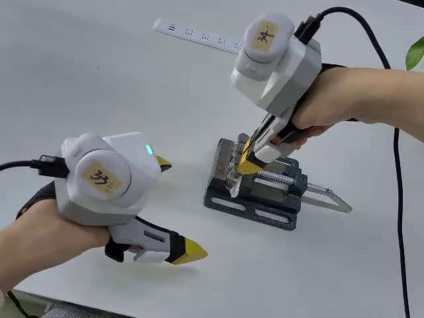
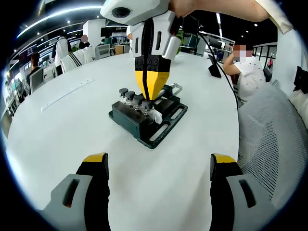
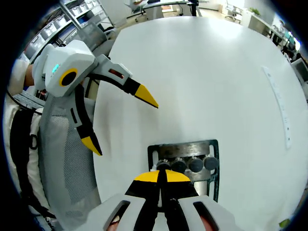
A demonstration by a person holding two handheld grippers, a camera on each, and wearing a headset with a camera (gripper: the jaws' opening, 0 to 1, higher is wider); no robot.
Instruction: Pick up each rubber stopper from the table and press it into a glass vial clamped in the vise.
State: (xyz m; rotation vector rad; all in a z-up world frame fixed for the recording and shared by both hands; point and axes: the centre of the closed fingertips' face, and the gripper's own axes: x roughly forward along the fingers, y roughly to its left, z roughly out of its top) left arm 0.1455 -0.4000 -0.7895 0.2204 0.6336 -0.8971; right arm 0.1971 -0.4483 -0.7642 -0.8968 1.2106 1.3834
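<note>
Hovering nearest me, low over the white table [image 1: 99, 86], my left gripper [image 1: 179, 207] spreads its jaws wide and carries nothing, well apart from the work. Beyond it sits the dark vise [image 1: 255, 205], clamping a row of four glass vials [image 1: 233, 180], each one capped with a dark rubber stopper [image 3: 195, 164]. My right gripper [image 1: 246, 165] comes down steeply on the end vial of that row. Its yellow jaws are closed tight together with nothing visible between them, and the tips rest on or just above the last stopper. I cannot tell whether they touch.

The danger, as I judge it, is in that narrow point. A push off the stopper's centre could tip it askew, let the tips skid onto the neighbouring stopper, or load the glass sideways until it cracks. With the left gripper this far off, nothing steadies the vise if it slides. Farther back a white strip [image 1: 199, 36] lies flat, and a black cable [image 1: 397, 199] trails along the table's right side.
</note>
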